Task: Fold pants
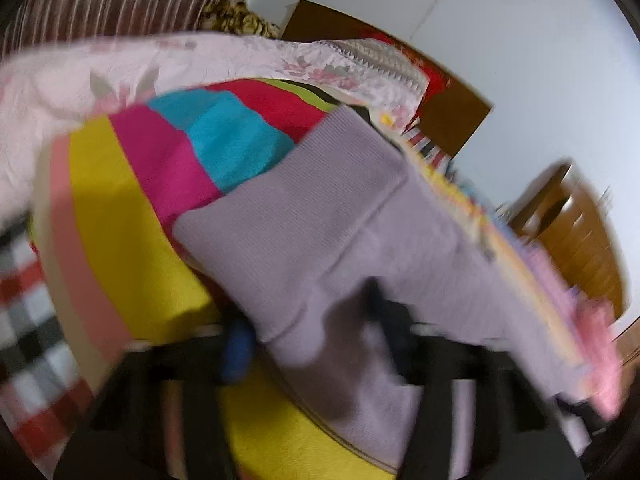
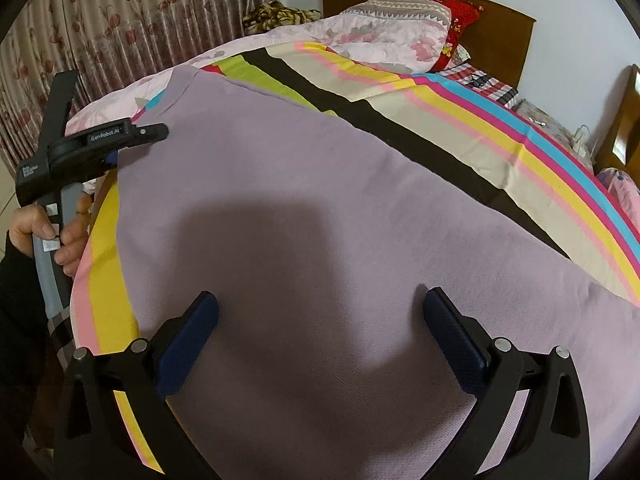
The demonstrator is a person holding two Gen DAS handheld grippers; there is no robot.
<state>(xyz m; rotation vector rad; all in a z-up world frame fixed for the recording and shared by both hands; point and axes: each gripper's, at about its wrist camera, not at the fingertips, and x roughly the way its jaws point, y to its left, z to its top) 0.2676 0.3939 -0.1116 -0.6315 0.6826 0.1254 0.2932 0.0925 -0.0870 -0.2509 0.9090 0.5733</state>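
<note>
The pants [image 2: 320, 208] are plain lilac ribbed knit, spread flat and smooth across the striped sheet [image 2: 520, 152] on the bed. The right gripper [image 2: 320, 320] hovers just above them, fingers spread wide with nothing between. The left gripper [image 2: 156, 133] sits at their far left edge; its own view is blurred, so its grip cannot be told
</note>
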